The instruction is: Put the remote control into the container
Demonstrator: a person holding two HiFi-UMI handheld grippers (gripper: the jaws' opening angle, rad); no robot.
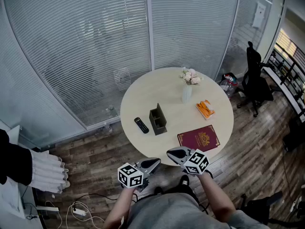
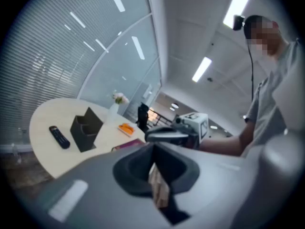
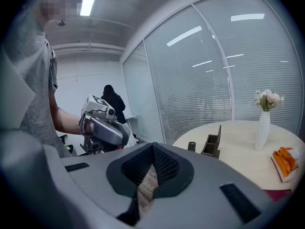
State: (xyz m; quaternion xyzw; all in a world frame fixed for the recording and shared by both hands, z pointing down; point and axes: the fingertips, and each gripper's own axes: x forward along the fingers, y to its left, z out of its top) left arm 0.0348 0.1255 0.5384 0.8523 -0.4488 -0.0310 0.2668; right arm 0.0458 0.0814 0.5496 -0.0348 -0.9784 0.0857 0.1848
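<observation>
A black remote control (image 1: pixel 141 125) lies flat on the round pale table (image 1: pixel 167 87), just left of a dark open-topped container (image 1: pixel 157 119). Both grippers hover off the table's near edge, over the floor. My left gripper (image 1: pixel 156 162) is shut with nothing in it, and my right gripper (image 1: pixel 169 153) is likewise shut and empty; their tips point toward each other. In the left gripper view the remote control (image 2: pixel 59 137) and container (image 2: pixel 86 129) lie far beyond the closed left gripper (image 2: pixel 153 147). The right gripper view shows the remote control (image 3: pixel 191 147) and container (image 3: pixel 213 143) past the right gripper (image 3: pixel 153 148).
On the table stand a white vase with flowers (image 1: pixel 187 92), an orange item (image 1: pixel 205 109) and a dark red book (image 1: pixel 198 138) near the front edge. A black office chair (image 1: pixel 255 82) stands at the right. Glass walls with blinds run behind. Cables (image 1: pixel 78 209) lie on the floor.
</observation>
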